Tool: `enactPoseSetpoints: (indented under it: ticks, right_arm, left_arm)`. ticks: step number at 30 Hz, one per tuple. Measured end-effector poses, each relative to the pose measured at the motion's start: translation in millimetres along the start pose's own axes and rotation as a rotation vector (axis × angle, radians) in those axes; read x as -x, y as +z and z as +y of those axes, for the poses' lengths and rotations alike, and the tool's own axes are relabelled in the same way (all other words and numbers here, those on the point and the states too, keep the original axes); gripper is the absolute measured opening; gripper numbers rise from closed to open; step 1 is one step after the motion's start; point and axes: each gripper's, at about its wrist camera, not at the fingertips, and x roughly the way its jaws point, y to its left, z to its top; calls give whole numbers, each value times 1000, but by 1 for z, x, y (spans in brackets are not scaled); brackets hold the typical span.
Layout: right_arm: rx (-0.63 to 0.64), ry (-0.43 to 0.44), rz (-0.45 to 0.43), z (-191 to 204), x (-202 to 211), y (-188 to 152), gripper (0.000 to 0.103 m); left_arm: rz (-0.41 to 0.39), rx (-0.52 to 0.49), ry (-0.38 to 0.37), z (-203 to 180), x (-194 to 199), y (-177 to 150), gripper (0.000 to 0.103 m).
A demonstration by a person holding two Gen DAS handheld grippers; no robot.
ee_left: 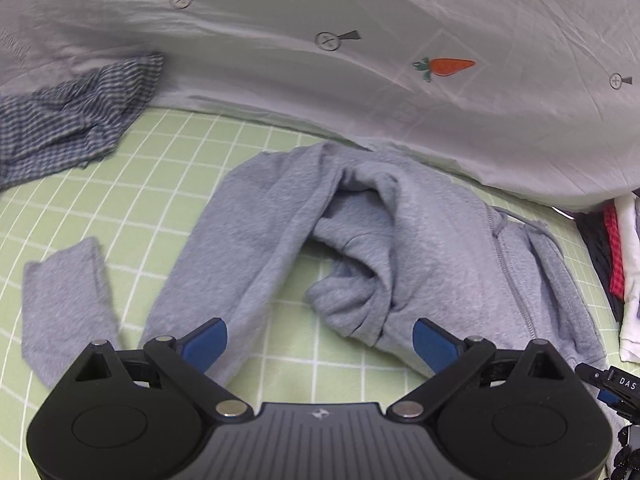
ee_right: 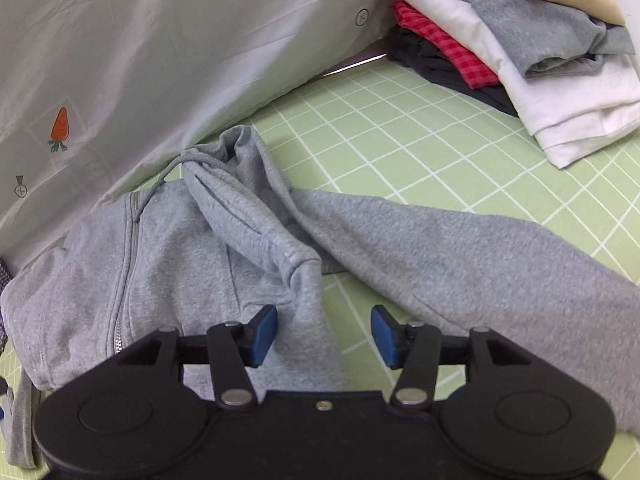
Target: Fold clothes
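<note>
A grey zip hoodie (ee_left: 420, 240) lies crumpled on the green grid sheet (ee_left: 180, 152), zipper up, with one sleeve (ee_left: 224, 248) running toward the left view's camera. My left gripper (ee_left: 320, 344) hovers over the hoodie's near edge, blue pads (ee_left: 204, 344) wide apart and gripping nothing. In the right wrist view the same hoodie (ee_right: 160, 248) shows its bunched hood (ee_right: 240, 184) and a long sleeve (ee_right: 480, 256) stretched to the right. My right gripper (ee_right: 324, 336) is open above the hoodie's hem, its left pad (ee_right: 264, 336) over fabric, nothing pinched.
A white duvet (ee_left: 360, 20) with a carrot print (ee_left: 444, 67) borders the sheet at the back. A blue checked garment (ee_left: 68, 120) lies far left. A separate-looking grey strip (ee_left: 64, 300) lies near left. A stack of folded clothes (ee_right: 520, 40) sits at the far right.
</note>
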Motion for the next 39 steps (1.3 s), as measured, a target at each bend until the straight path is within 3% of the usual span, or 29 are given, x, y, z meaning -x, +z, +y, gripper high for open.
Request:
enactPoseSetpoints:
  ticks: [7, 10, 12, 14, 23, 26, 28, 35, 39]
  right_arm:
    - [-19, -1, 5, -5, -6, 2, 53]
    - [-32, 0, 10, -7, -9, 2, 53]
    - [-35, 0, 14, -8, -11, 2, 53]
    - [-39, 1, 18, -8, -12, 2, 52]
    - [-57, 27, 31, -11, -15, 1, 51]
    - [-62, 70, 37, -14, -14, 1, 32]
    - [-82, 98, 26, -15, -12, 3, 10]
    - [-33, 188, -107, -12, 47, 10, 5]
    - [-106, 281, -184, -25, 102, 8, 5]
  left_arm:
    - [-101, 13, -112, -8, -1, 24, 95]
    - [-107, 44, -162, -10, -9, 35, 77]
    - [-105, 58, -223, -11, -16, 40, 55]
    - [-97, 66, -281, -14, -26, 44, 45]
    - [0, 74, -336, -26, -59, 37, 42]
    - [5, 36, -336, -28, -49, 33, 15]
    - [2, 51, -351, -22, -41, 33, 14]
    - [-106, 23, -386, -17, 35, 25, 11]
    - [-177, 65, -427, -1, 99, 9, 10]
